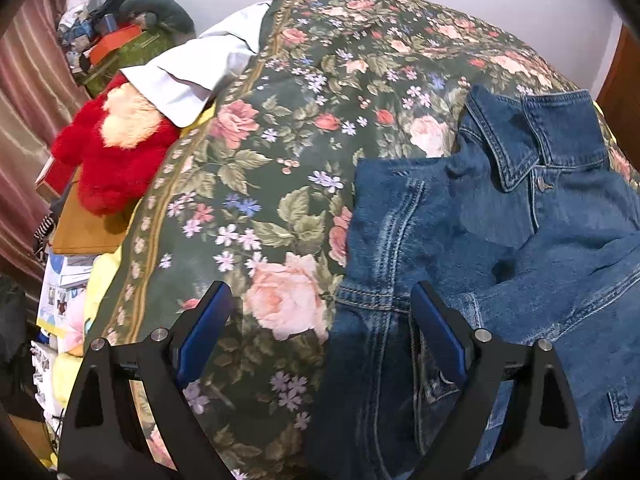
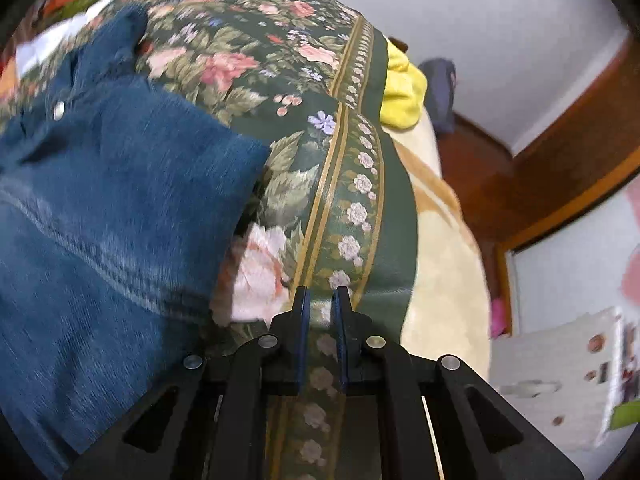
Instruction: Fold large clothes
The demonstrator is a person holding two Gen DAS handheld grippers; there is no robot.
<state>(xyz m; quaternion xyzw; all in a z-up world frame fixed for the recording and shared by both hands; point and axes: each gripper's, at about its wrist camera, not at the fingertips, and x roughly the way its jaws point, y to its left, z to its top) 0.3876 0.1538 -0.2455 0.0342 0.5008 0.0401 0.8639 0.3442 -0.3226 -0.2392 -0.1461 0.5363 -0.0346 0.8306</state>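
A blue denim jacket [image 1: 500, 240] lies on a green floral bedspread [image 1: 280, 140], collar toward the far side and one sleeve folded across its front. My left gripper [image 1: 322, 300] hangs open above the jacket's left edge, nothing between its blue pads. In the right wrist view the jacket [image 2: 100, 208] fills the left side, blurred by motion. My right gripper [image 2: 320, 300] is shut and empty, over the bedspread's bordered edge [image 2: 352, 200] just right of the jacket.
A red plush toy [image 1: 116, 148] and a white cloth [image 1: 192, 72] sit at the bed's left side, with boxes and clutter beyond. On the right lie a yellow cloth [image 2: 400, 92], a cream blanket [image 2: 444, 280] and a wooden bed frame [image 2: 560, 168].
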